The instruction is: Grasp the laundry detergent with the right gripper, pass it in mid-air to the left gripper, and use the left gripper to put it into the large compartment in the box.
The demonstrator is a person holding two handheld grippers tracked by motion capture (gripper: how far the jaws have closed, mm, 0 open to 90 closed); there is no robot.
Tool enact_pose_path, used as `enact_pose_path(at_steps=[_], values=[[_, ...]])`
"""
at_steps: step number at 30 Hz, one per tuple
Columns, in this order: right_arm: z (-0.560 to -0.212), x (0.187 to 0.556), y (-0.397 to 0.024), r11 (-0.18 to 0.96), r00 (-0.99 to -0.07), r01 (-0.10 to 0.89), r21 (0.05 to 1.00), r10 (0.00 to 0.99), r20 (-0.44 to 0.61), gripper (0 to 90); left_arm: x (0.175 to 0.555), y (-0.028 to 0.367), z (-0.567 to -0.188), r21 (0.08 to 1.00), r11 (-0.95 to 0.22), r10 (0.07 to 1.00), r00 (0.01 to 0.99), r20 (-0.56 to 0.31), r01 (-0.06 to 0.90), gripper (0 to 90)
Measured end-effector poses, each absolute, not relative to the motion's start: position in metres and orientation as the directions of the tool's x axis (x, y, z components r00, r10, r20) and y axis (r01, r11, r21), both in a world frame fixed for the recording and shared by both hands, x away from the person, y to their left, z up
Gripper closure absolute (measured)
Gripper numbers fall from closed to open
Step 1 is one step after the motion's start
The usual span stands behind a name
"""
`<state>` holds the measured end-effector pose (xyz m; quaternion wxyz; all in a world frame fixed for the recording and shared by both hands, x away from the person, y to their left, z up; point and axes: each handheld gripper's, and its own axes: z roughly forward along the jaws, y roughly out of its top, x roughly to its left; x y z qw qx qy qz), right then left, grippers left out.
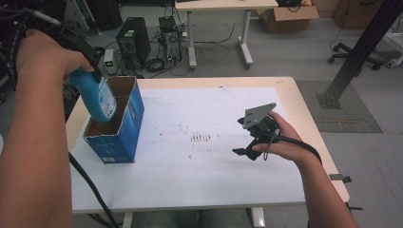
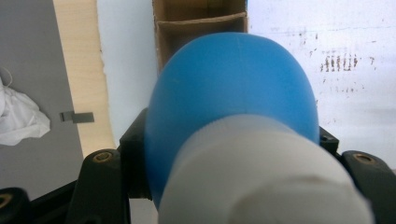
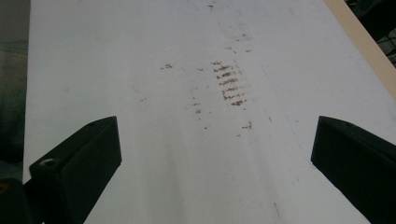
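left gripper (image 1: 92, 71) grips blue bottle (image 1: 97, 97) between jaws, closed on its upper part near white cap (image 2: 261, 172). bottle hangs bottom down, lower end inside open top of blue cardboard box (image 1: 116, 128), just ahead of jaws. right gripper (image 1: 249, 151) has jaws spread wide, nothing between them. under them white table cover (image 3: 187, 140), with brown stain marks (image 3: 229, 84) ahead of jaws.

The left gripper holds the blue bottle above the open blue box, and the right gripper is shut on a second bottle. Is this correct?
Not fully. The right gripper is open and empty, as the right gripper view shows. The left gripper does hold the blue bottle above the open blue box.
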<state>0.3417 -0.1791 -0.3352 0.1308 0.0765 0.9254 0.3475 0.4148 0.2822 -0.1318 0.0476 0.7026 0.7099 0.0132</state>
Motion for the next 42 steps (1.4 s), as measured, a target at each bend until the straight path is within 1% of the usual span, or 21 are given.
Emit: enact_pose_path(at_steps=[23,42], values=[[-0.337,0.342,-0.178,0.746,-0.955,0.055,0.664,0.233,-0.183,1.8,0.419,0.292,-0.17,0.059,0.02,0.998,-0.016,-0.064,0.998,38.3],[-0.337,0.339,-0.177,0.744,-0.956,0.055,0.666,0.233,-0.18,1.8,0.421,0.29,-0.204,0.039,0.01,0.998,-0.007,-0.06,0.999,38.2]])
